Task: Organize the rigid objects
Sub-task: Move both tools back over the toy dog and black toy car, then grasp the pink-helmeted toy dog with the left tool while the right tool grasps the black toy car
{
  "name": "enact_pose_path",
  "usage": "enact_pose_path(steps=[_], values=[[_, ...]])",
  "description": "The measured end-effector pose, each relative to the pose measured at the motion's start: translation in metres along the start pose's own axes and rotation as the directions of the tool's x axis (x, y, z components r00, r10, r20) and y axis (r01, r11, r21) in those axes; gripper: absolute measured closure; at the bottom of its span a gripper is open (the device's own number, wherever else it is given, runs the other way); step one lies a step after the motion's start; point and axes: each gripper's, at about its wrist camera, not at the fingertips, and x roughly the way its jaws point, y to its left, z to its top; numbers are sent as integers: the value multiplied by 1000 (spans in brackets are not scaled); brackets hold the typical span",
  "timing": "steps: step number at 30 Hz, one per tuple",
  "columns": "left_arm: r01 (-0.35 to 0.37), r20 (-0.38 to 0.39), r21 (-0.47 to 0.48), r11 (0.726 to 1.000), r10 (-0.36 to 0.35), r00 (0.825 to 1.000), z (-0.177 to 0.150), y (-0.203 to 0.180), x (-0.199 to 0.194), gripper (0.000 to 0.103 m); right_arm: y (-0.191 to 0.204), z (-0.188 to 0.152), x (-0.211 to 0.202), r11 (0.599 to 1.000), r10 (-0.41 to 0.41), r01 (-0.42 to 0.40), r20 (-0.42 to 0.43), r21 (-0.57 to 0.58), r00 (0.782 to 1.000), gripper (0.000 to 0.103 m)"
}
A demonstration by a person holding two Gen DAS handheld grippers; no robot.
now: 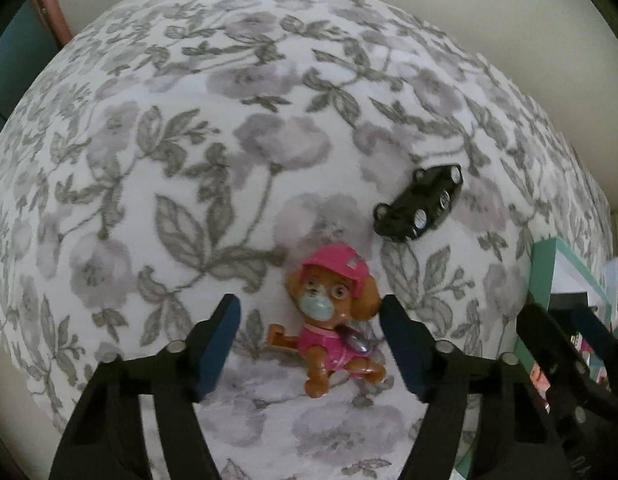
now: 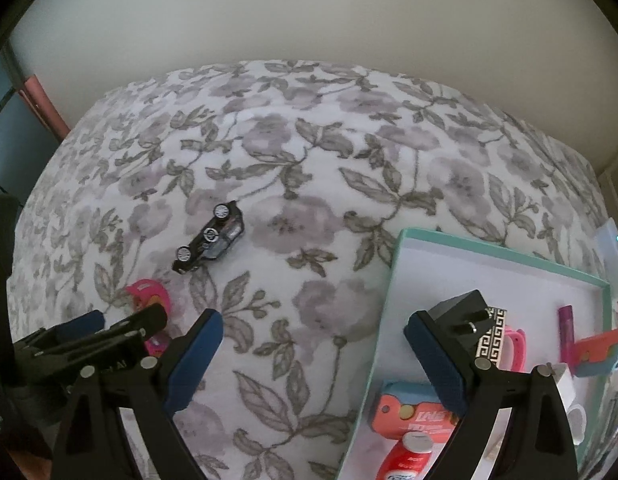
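Note:
A brown toy dog (image 1: 333, 320) in a pink cap and pink suit lies on the flowered bedspread (image 1: 169, 184). My left gripper (image 1: 311, 308) points down over it, open, with the dog between its blue pads (image 1: 221, 344); the right pad is close to the dog's ear, the left pad stands apart. A black toy car (image 1: 419, 208) lies tipped on its side farther back. In the right wrist view the car (image 2: 211, 238) is at centre left and the dog's cap (image 2: 147, 294) peeks out behind the left gripper (image 2: 109, 328). My right gripper (image 2: 313, 320) is open and holds nothing.
A teal box (image 2: 397, 280) with a white inside sits at the right on the bedspread (image 2: 309, 184). It holds a black plug (image 2: 461, 312), a pink strap (image 2: 513, 344), a coral case (image 2: 409, 412) and other small items. A pale wall (image 2: 309, 20) stands behind.

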Motion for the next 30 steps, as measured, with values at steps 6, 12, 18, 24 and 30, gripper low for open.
enact_pose_path(steps=[6,12,18,24,30], values=[[24,-7,12,1000,-24,1000,-1,-6,4,56,-1,1,-1,1000,0,0,10,9,1000,8],[23,24,15,1000,-23,999,10,-3,1,60,2,3,-3,1000,6,-6,24,11,1000,8],[-16,69,-42,999,19,997,22,17,-2,60,9,7,-4,999,28,-29,49,17,998,8],[-16,88,-100,995,24,996,31,39,2,60,24,11,-1,998,67,-67,72,-6,995,8],[-5,100,-130,992,19,995,36,50,4,60,41,16,17,996,81,-79,54,-41,995,10]])
